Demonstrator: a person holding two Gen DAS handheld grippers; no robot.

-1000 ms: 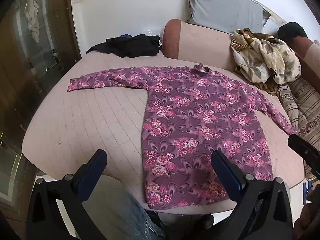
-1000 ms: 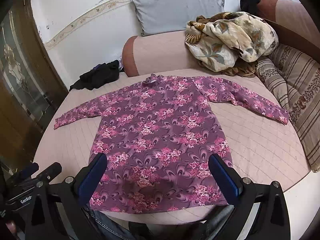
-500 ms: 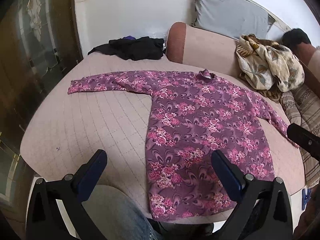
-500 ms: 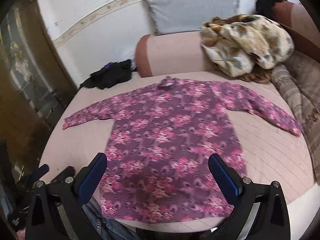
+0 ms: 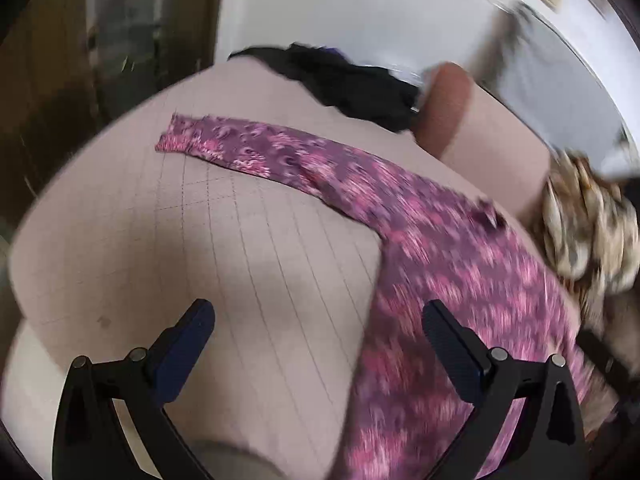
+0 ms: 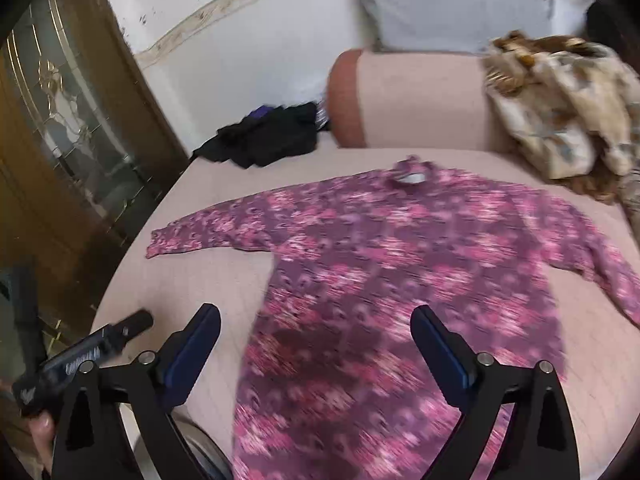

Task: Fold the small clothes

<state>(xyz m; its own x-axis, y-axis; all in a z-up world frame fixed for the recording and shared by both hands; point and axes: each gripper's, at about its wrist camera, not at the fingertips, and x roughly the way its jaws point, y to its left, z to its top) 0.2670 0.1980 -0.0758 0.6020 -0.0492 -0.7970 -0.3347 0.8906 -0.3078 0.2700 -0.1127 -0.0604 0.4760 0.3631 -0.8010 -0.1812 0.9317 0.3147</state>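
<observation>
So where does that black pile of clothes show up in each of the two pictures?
Left wrist view: black pile of clothes at top centre, on the far edge of the bed, beyond the sleeve of the purple floral top.
Right wrist view: black pile at upper left of centre.
Shared landmark: the pink bolster just to its right.

White wall (image 6: 248, 60), wooden glazed door (image 6: 60, 120), pink bolster (image 6: 420, 100), grey pillow (image 6: 460, 0).
</observation>
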